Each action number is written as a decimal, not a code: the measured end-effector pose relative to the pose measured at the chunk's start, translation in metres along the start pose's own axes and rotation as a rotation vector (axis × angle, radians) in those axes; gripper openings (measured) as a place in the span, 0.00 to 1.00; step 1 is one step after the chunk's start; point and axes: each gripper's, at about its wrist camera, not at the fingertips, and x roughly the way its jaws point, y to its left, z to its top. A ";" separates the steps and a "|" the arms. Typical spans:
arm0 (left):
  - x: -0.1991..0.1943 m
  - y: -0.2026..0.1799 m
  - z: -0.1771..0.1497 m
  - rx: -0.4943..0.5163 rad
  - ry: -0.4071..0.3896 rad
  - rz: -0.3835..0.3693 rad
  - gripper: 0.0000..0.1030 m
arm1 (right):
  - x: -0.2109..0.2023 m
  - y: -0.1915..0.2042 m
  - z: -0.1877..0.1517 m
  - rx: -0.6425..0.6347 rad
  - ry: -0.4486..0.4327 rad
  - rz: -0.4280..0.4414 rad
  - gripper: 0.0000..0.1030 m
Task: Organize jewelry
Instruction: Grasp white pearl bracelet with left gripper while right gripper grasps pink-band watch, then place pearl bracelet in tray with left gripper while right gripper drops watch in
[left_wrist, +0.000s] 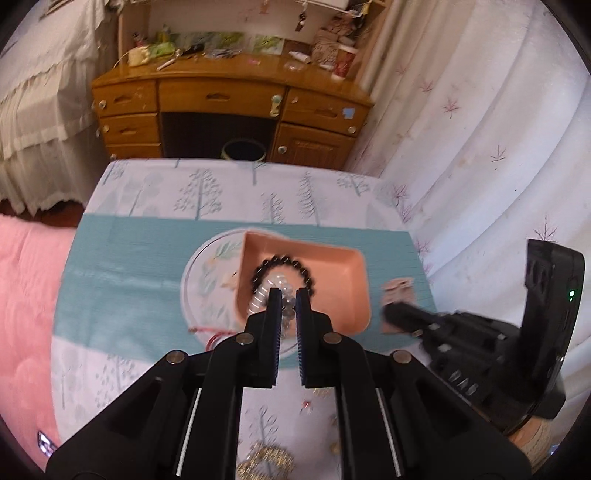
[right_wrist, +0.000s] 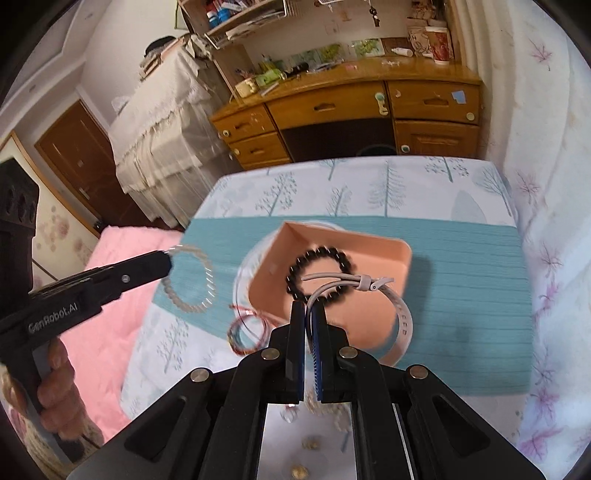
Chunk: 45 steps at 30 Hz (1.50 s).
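Blurring right hand-held gripper (left_wrist: 397, 315); its grip unclear.

Soft, even daylight, brightest off the white curtain (left_wrist: 461, 122) on the right. My tray (right_wrist: 391, 258) throws a faint shadow onto the teal mat (right_wrist: 461, 295). Strong fisheye bending, black vignette at the corners. My right gripper (left_wrist: 399, 314) smears with motion blur in the left view; the near beads are out of focus.
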 end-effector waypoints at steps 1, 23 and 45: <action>0.005 -0.004 0.001 0.007 0.000 0.001 0.05 | 0.003 0.001 0.004 0.009 0.001 0.015 0.04; 0.129 0.003 -0.004 0.029 0.138 0.050 0.06 | 0.125 -0.040 0.011 0.094 0.124 0.028 0.08; 0.090 0.014 -0.045 0.013 0.169 0.055 0.06 | 0.060 -0.031 -0.037 0.044 0.091 0.004 0.09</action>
